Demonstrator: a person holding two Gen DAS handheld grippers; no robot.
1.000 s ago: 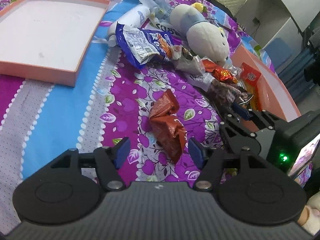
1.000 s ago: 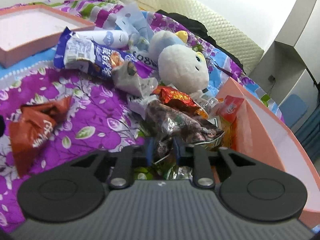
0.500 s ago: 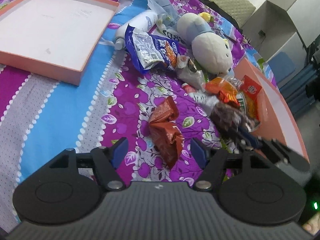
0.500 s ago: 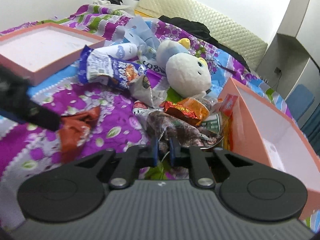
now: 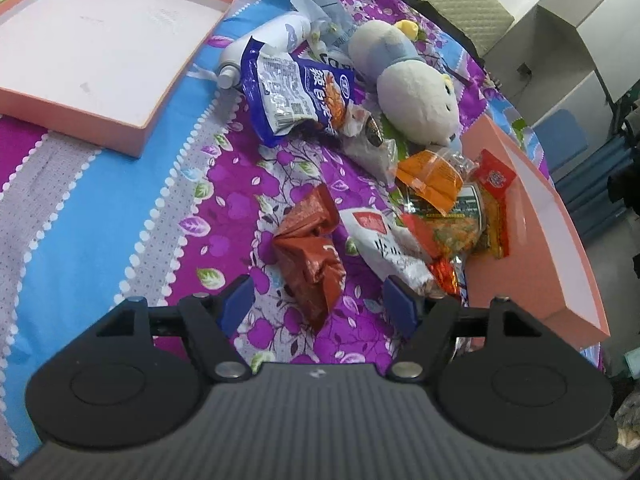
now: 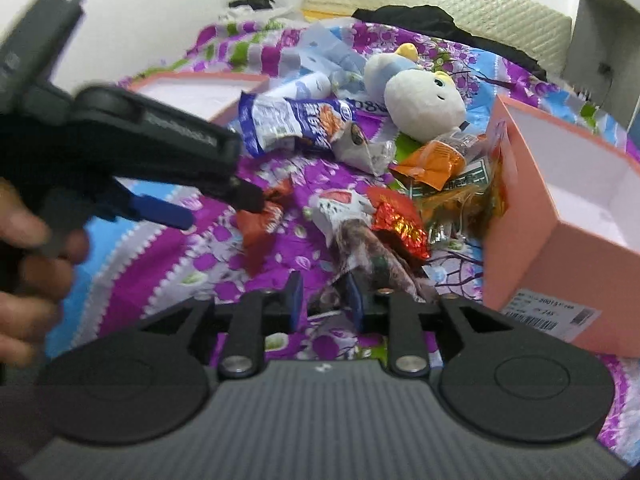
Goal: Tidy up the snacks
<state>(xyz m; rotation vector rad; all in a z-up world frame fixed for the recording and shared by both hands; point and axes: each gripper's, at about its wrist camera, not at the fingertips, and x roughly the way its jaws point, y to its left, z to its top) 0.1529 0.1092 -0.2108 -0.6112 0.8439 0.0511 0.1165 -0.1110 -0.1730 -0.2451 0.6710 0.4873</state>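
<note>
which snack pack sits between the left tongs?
The crumpled red-brown pack: it lies between the open left tongs; the blue pack and orange pack lie farther off.

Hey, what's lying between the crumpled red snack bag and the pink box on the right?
In the left wrist view, between the red bag and the pink box: a white packet, then a heap of orange and yellow packets against the box's wall.

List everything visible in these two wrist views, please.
tray: 1, pink, far left
box: 1, pink, right
plush: 1, white-blue, far centre
bottle: 1, white, behind blue packet
blue packet: 1, blue, centre
red-brown packet: 1, near centre
white packet: 1, white-red, beside it
orange packet: 1, by box
dark packet: 1, brown, at right jaws
bedspread: 1, purple-blue, underneath
left hand-held gripper: open, over red-brown packet
right hand-held gripper: grip unclear
</note>
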